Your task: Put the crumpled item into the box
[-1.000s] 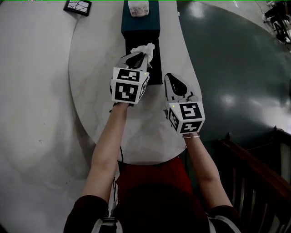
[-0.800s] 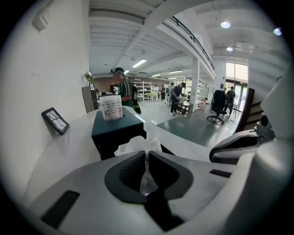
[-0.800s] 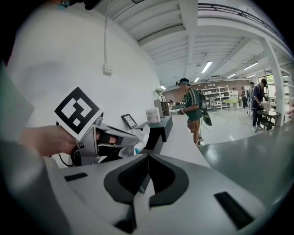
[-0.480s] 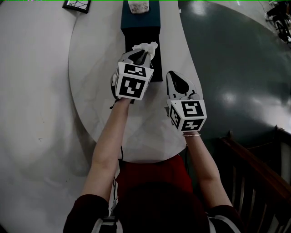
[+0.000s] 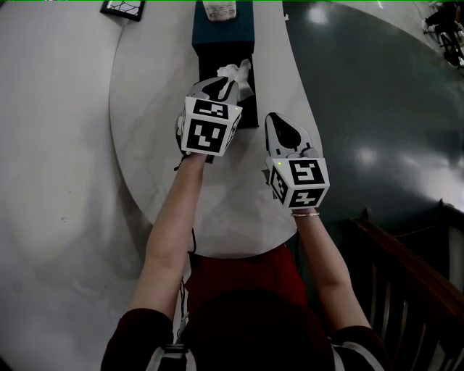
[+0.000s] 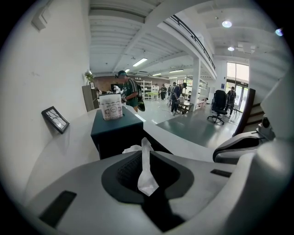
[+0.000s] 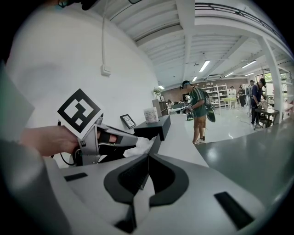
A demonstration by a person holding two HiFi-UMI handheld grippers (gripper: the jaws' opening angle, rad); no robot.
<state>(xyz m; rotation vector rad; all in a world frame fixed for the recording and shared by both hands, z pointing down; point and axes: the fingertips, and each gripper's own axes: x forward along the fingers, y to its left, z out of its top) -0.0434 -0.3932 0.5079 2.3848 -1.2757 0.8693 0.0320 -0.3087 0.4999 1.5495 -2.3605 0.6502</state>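
Two hand-held tools hover over a round white bench (image 5: 145,109), seen from above. We see the left tool (image 5: 221,87) with its jaws pressed together on a crumpled white tissue (image 5: 239,74); a thin strip is pinched between them and the loose bulk sticks out past the tips. The right tool (image 5: 278,122) sits just beside it, to the right and a little nearer the person, with its jaws closed on nothing. A dark teal box (image 5: 225,36) lies directly ahead of the left tool. Its long axis runs away from us, in line with that tool's jaws, and a white cup (image 5: 220,11) stands on its far end. The tissue hangs over the box's darker near end, though we cannot tell whether it touches. We judge that the left tool is the nearer one, and that the coming move is a short push forward and down before the jaws part. A small framed tile (image 5: 122,8) rests at the bench's far left.
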